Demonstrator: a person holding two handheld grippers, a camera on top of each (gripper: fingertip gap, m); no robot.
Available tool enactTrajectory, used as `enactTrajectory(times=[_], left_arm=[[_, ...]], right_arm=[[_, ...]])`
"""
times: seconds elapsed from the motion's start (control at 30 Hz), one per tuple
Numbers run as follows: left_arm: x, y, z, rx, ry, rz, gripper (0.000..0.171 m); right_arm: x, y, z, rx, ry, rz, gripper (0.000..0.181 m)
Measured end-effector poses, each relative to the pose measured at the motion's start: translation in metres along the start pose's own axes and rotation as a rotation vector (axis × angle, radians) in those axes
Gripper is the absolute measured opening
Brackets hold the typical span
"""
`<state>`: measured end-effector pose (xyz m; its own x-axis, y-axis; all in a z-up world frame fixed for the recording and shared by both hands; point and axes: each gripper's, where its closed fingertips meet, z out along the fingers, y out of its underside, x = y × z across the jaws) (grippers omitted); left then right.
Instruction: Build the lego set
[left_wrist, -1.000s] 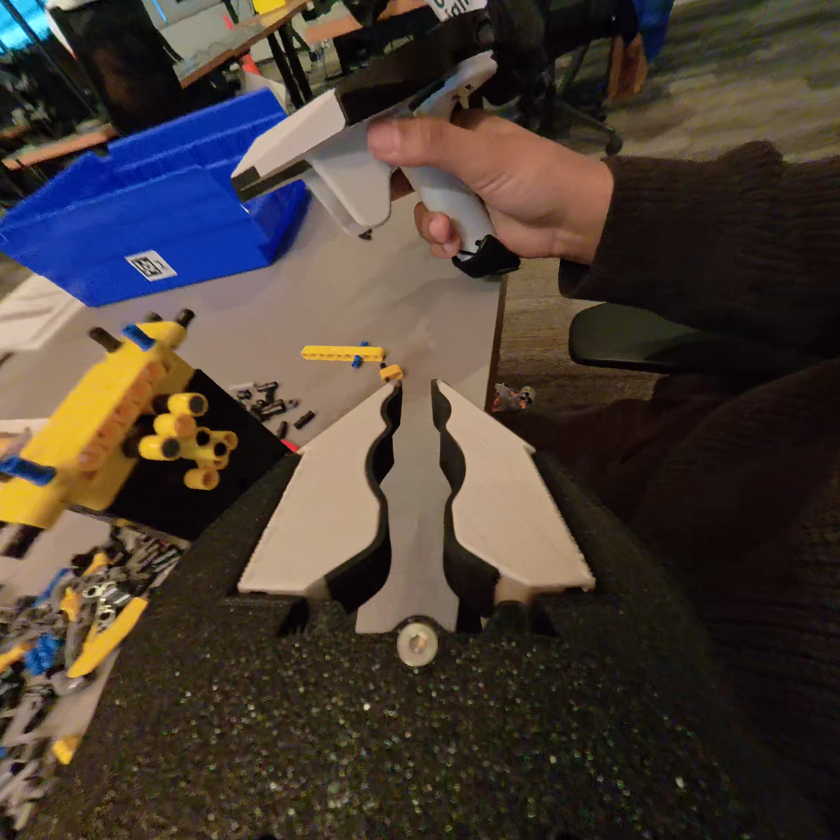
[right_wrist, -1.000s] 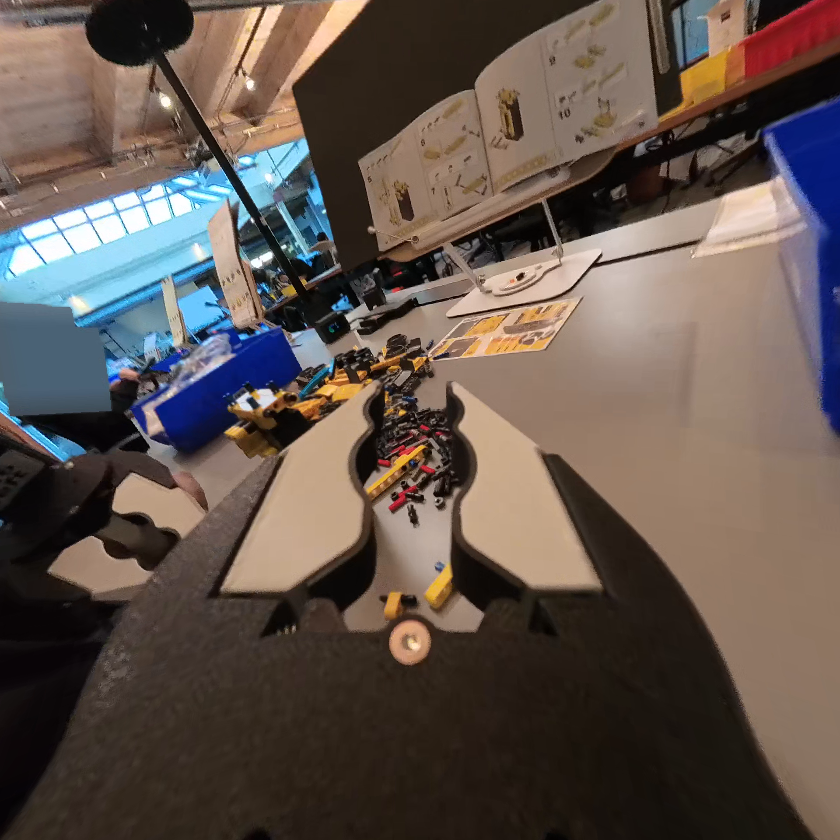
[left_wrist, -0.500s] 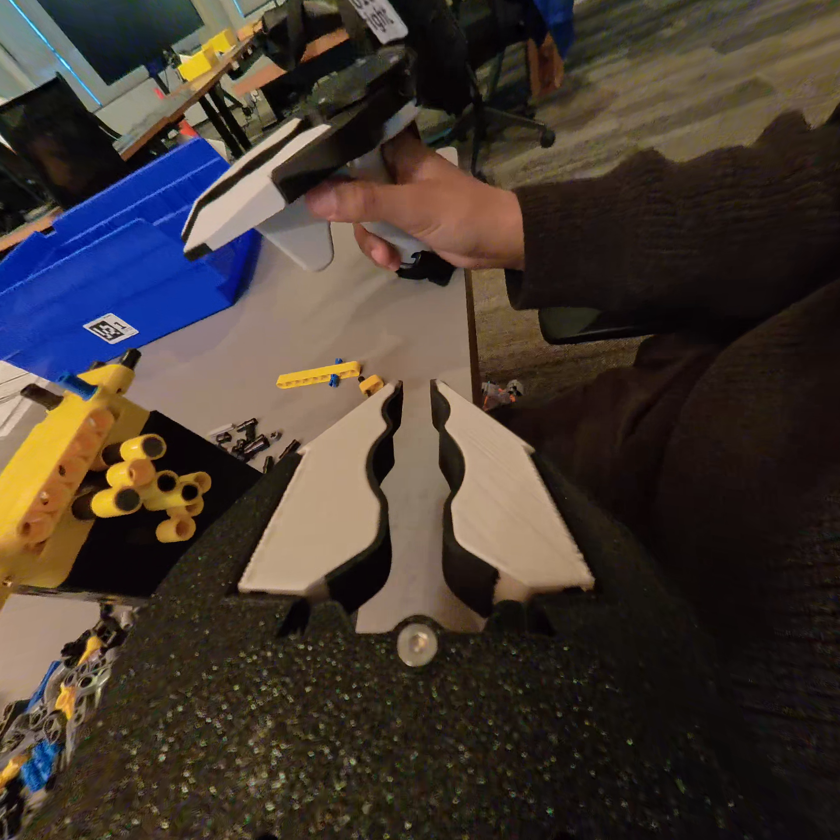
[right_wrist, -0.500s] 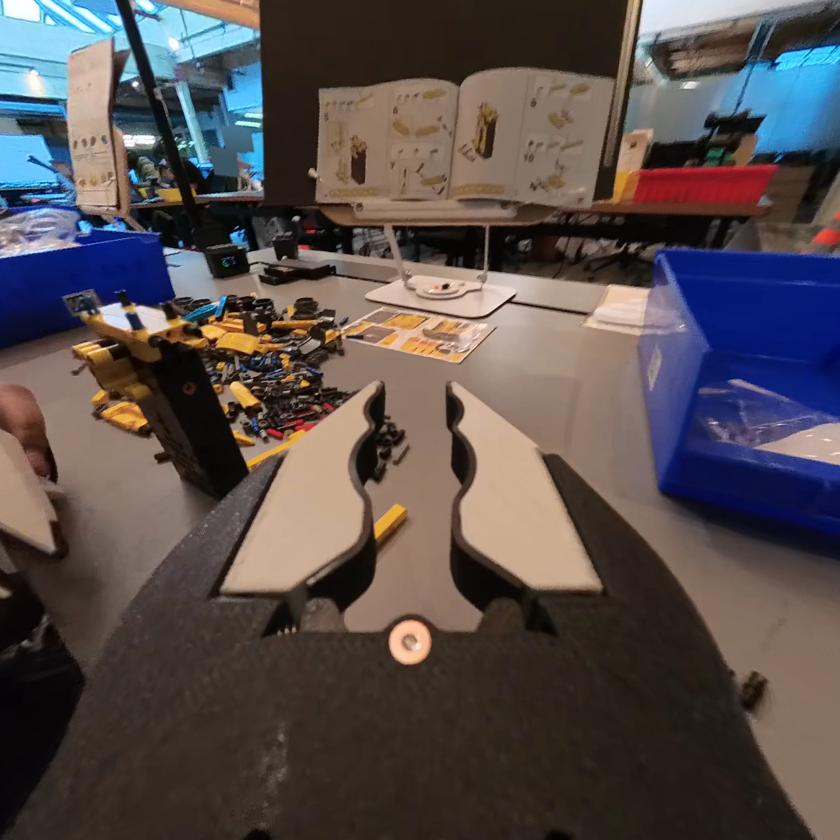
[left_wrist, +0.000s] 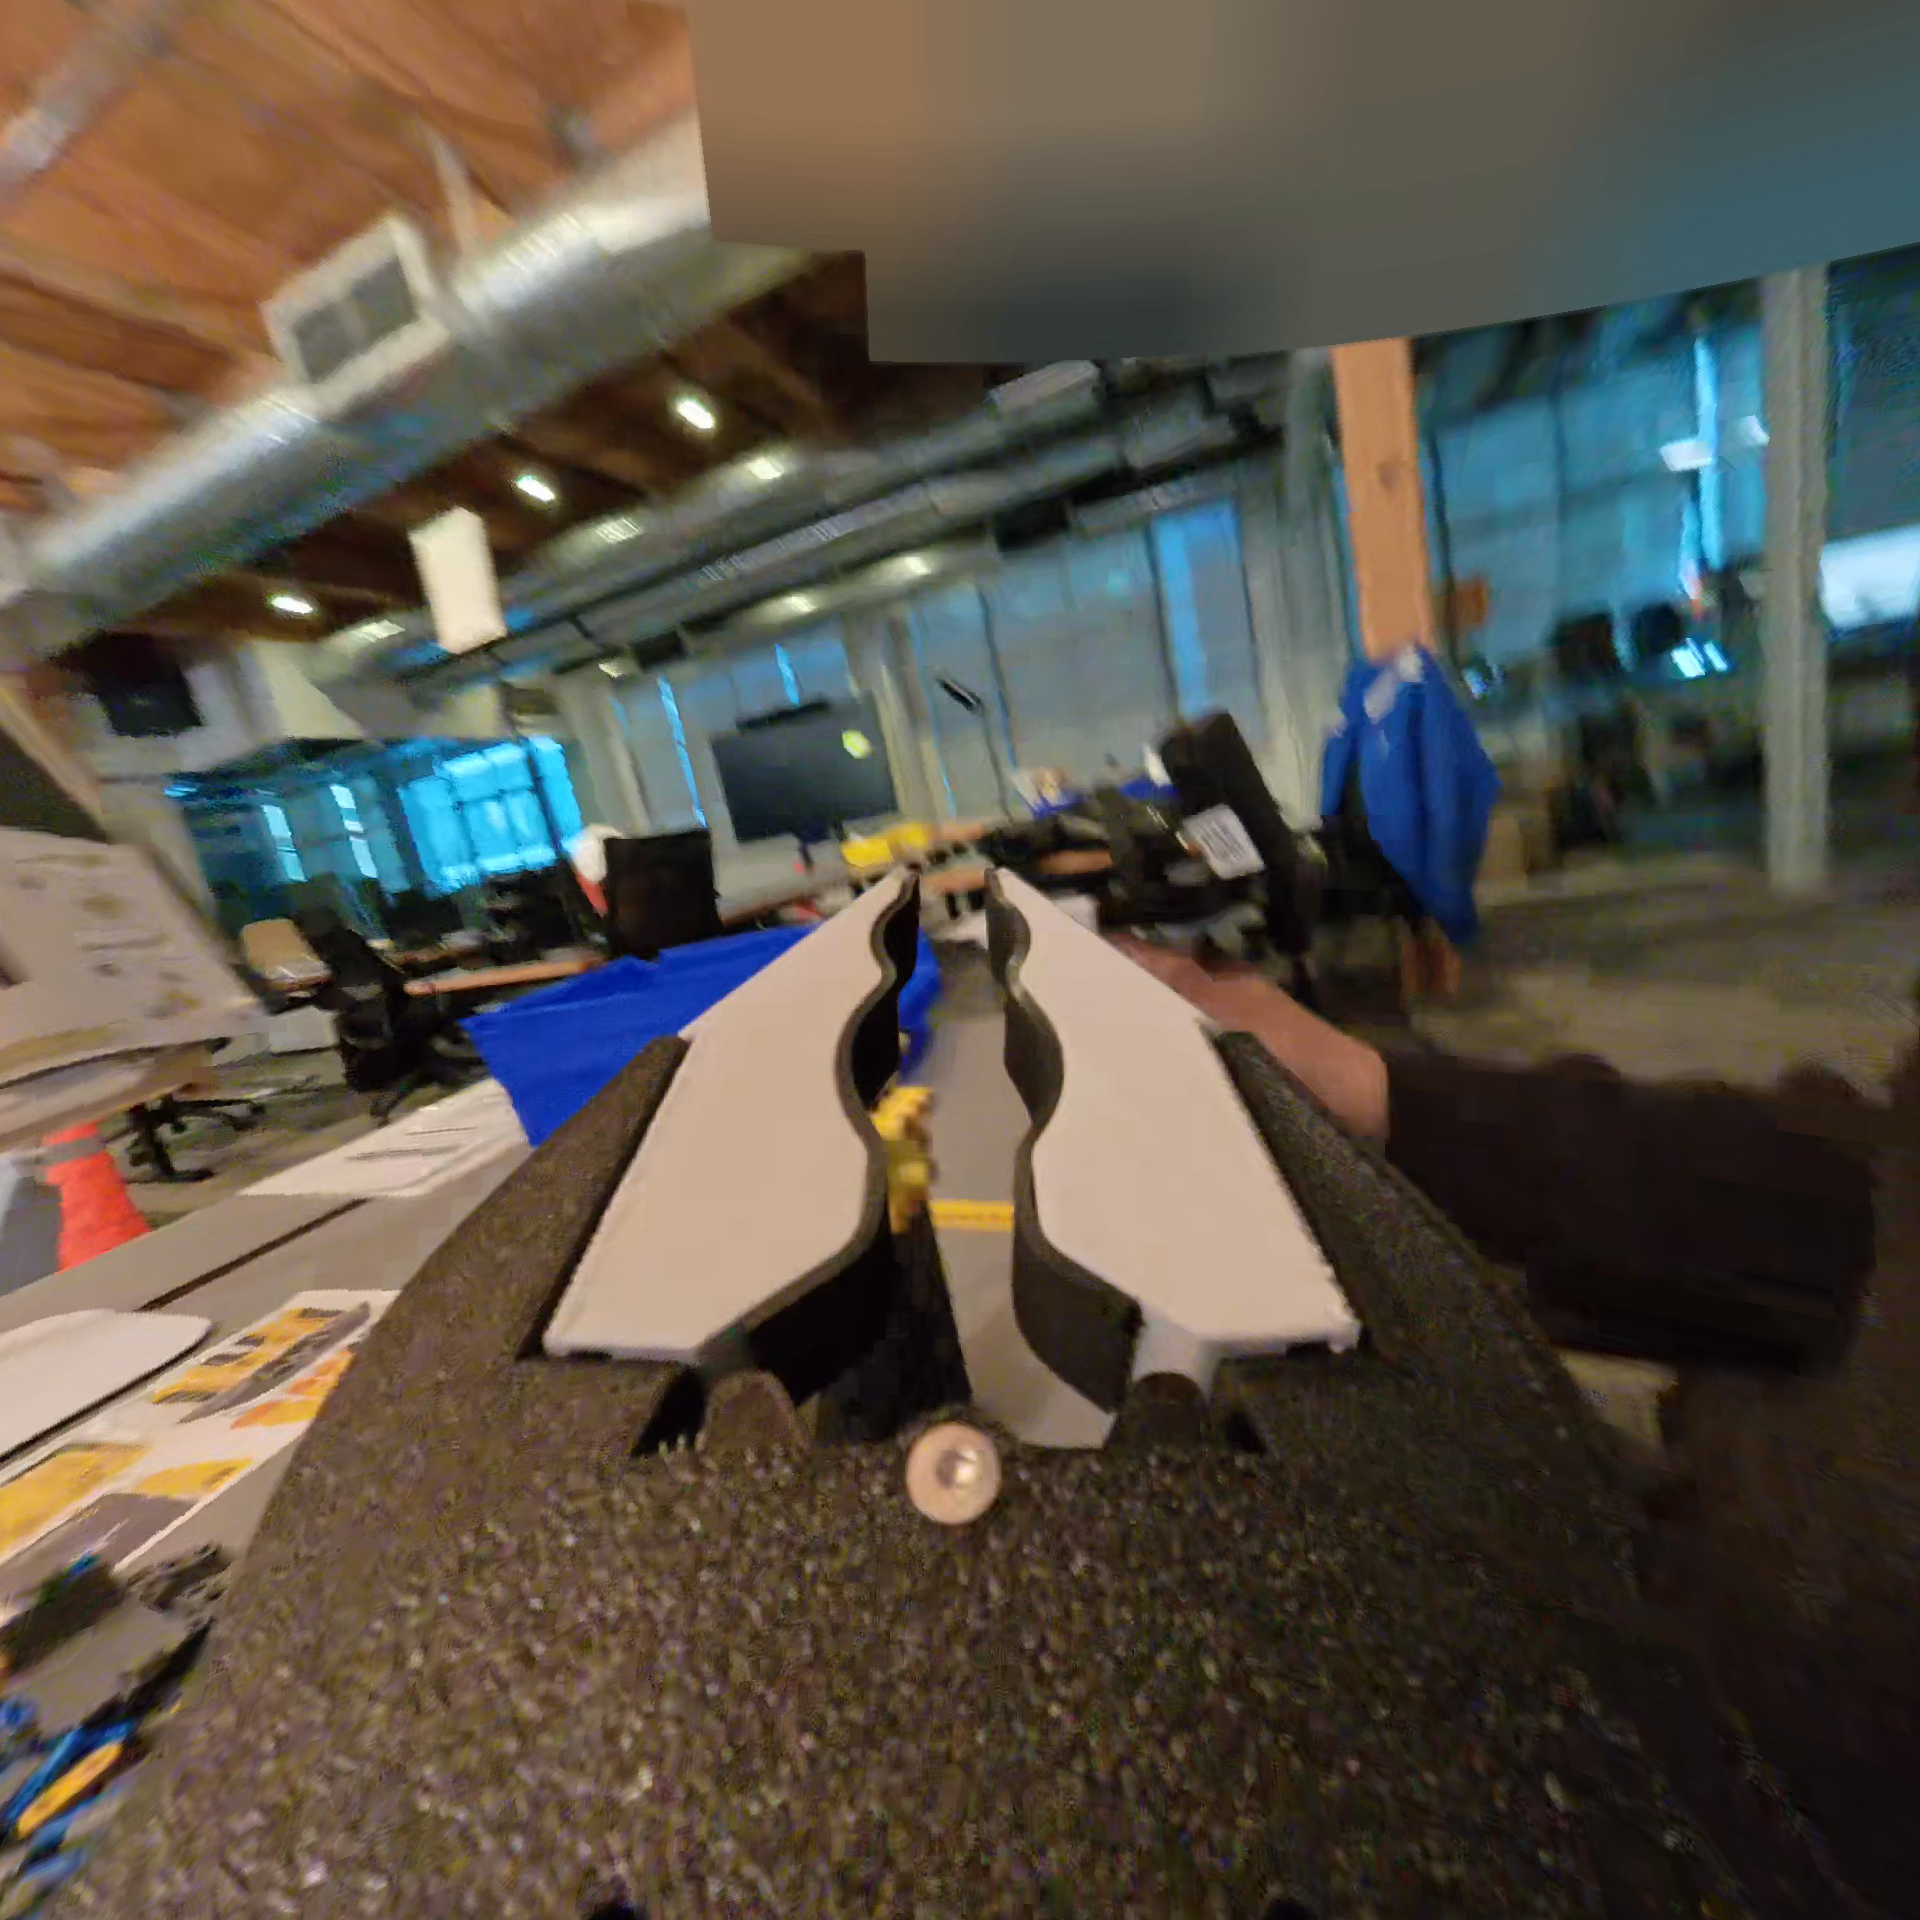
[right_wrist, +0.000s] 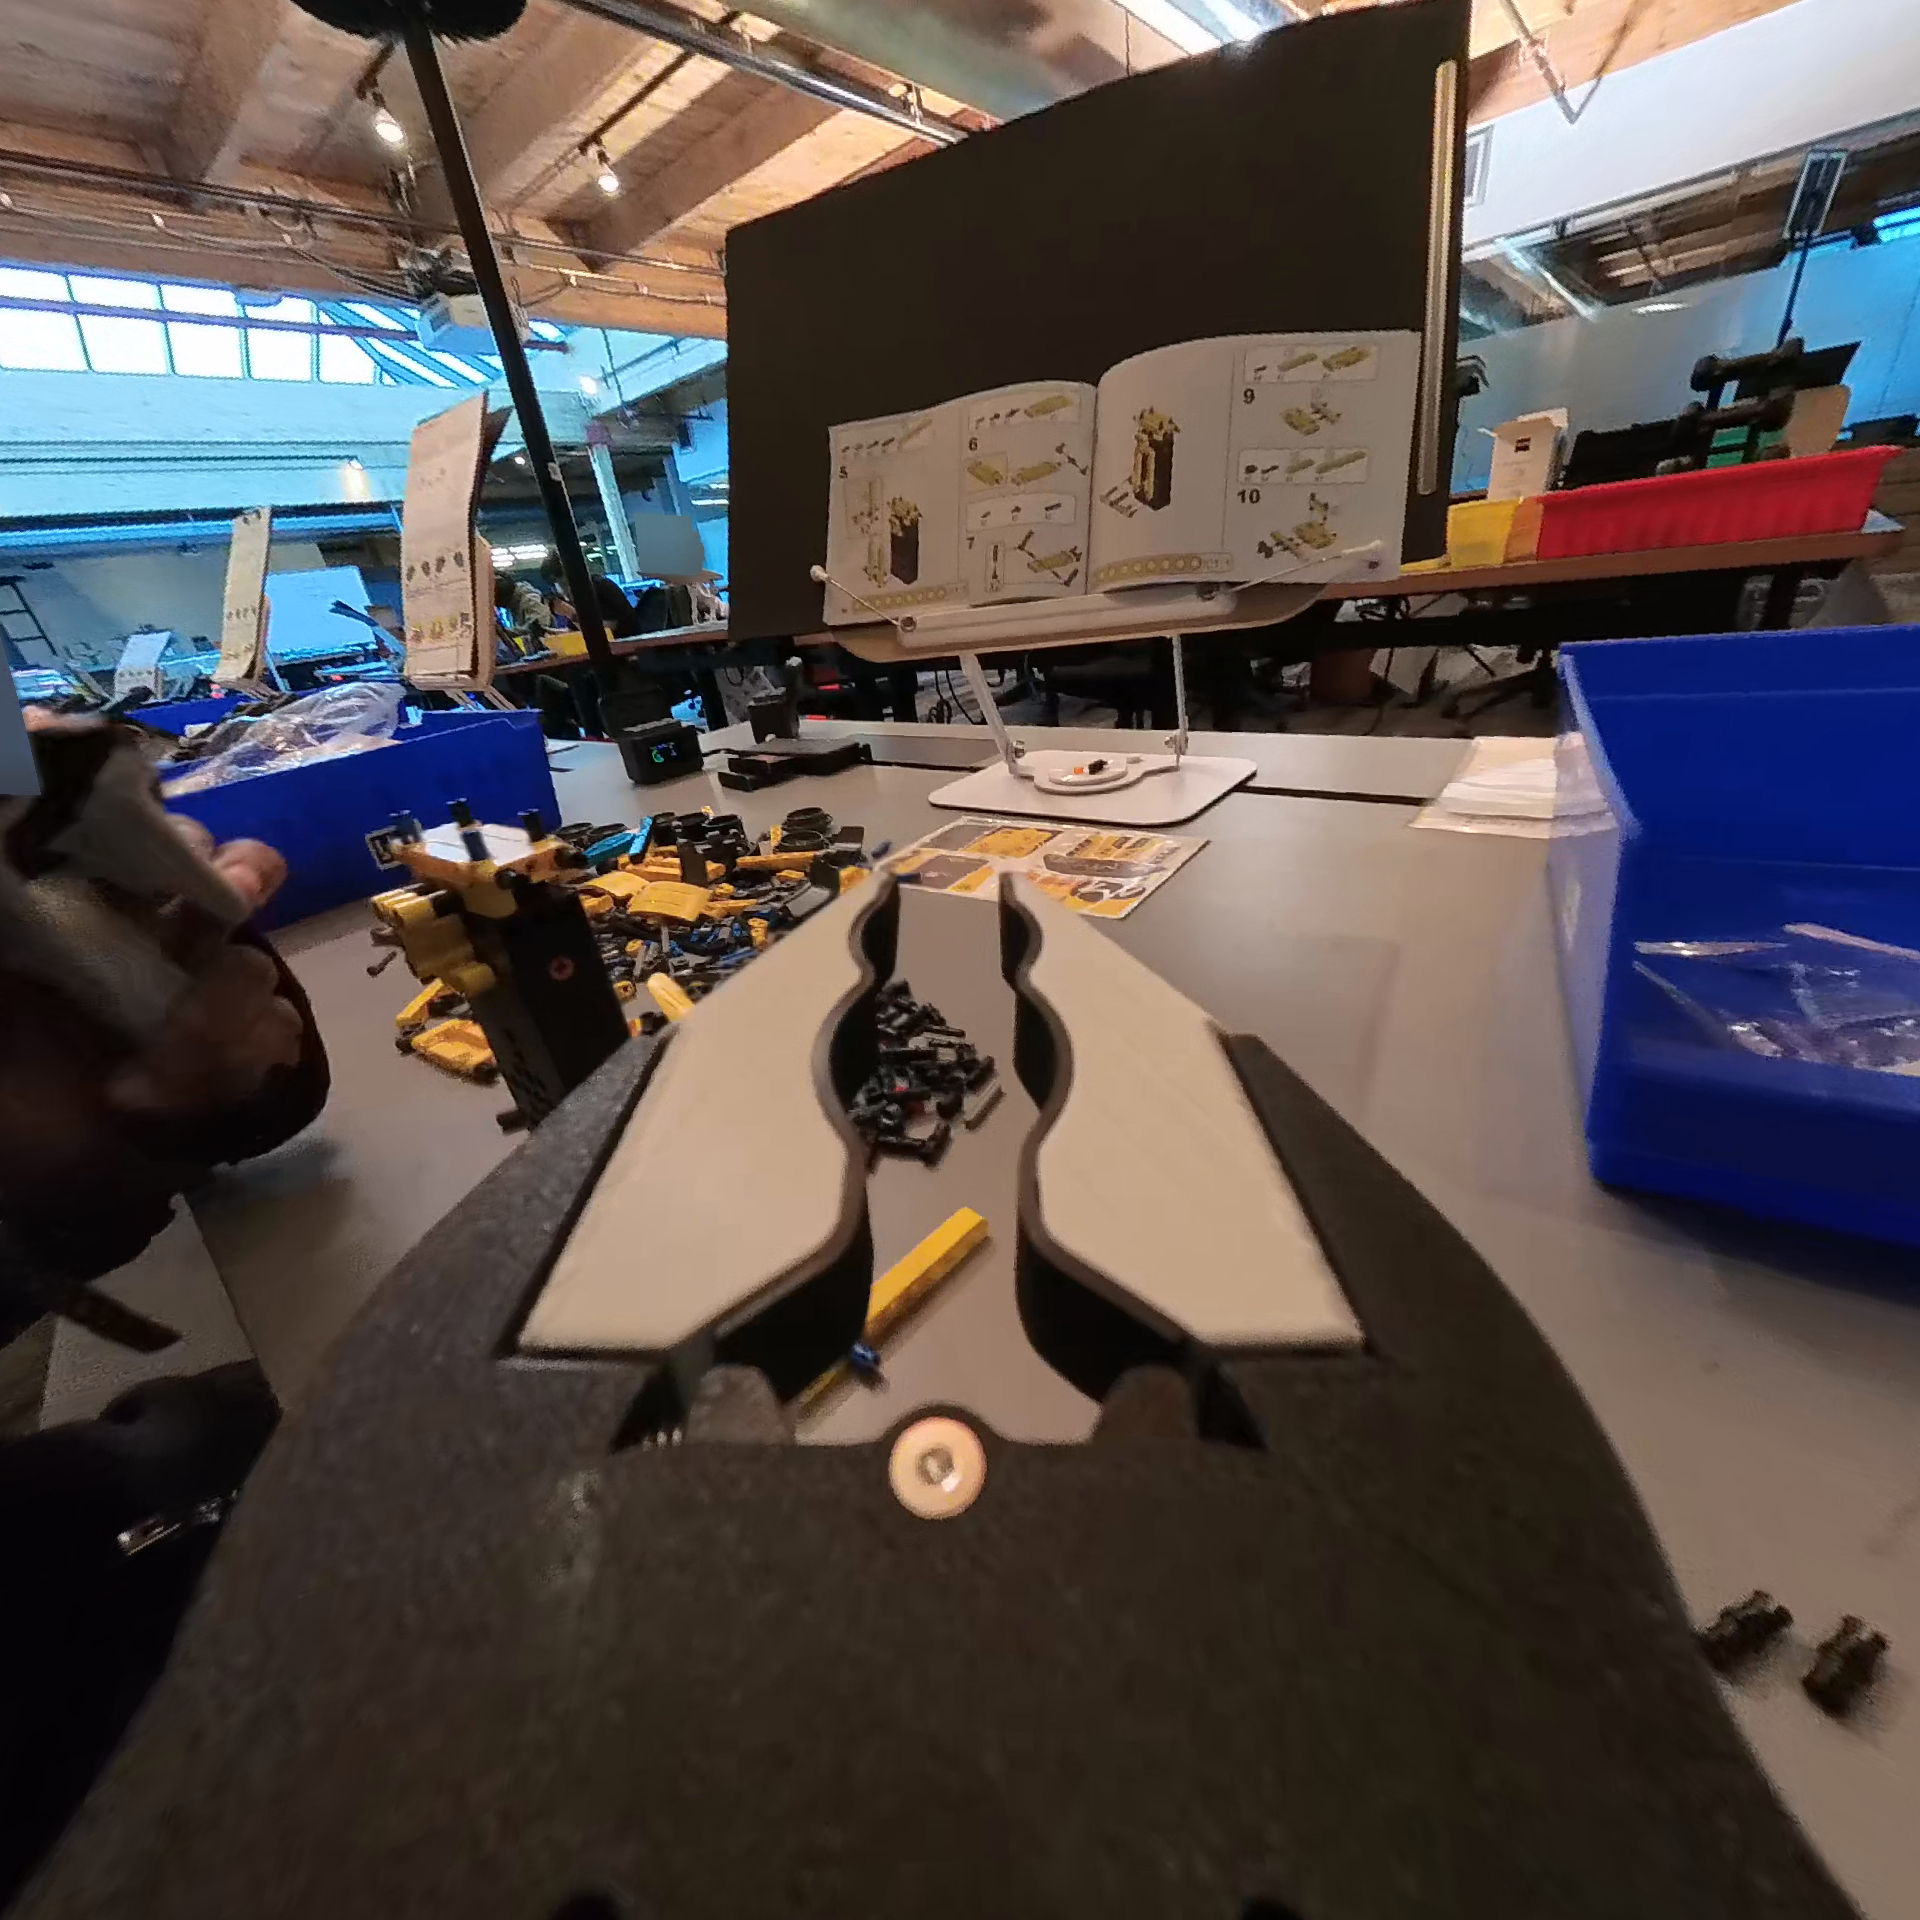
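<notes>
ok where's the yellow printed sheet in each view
Left wrist view: the sheet lies at the lower left, blurred, just right of the white stand base.
Right wrist view: the sheet lies near the centre, just in front of the stand base.
Shared landmark: the stand base, right beside the sheet in both.

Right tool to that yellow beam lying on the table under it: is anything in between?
Nothing visible. The right tool hangs open over the yellow beam, which lies flat on the grey table in the gap between its fingers. The pile of black pins lies beyond the beam.
</notes>
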<state>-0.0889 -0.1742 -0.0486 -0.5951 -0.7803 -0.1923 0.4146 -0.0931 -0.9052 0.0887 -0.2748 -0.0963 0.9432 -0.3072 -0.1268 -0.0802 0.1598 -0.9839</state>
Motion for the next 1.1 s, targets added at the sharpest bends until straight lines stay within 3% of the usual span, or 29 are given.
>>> enactTrajectory(times=[0.07,0.13,0.23,0.43,0.73,1.1], left_arm=[[-0.028,-0.003,-0.010,0.018,-0.139,-0.036,0.012],[-0.044,0.012,-0.013,-0.079,-0.201,-0.059,0.016],[-0.062,0.028,-0.018,-0.168,-0.300,-0.094,0.046],[-0.070,0.039,-0.019,-0.193,-0.319,-0.172,0.048],[-0.066,0.046,-0.018,-0.198,-0.235,-0.304,0.050],[-0.063,0.049,-0.015,-0.218,-0.223,-0.287,0.050]], right_arm=[[-0.001,-0.004,-0.003,0.026,-0.009,0.006,0.019],[-0.002,-0.008,-0.007,0.058,-0.029,0.028,0.019],[-0.001,-0.014,-0.013,0.105,-0.066,0.091,0.018],[0.008,-0.019,-0.018,0.150,-0.084,0.182,0.019],[0.004,-0.015,-0.014,0.118,-0.083,0.150,0.019],[0.004,-0.015,-0.013,0.118,-0.068,0.131,0.019]])
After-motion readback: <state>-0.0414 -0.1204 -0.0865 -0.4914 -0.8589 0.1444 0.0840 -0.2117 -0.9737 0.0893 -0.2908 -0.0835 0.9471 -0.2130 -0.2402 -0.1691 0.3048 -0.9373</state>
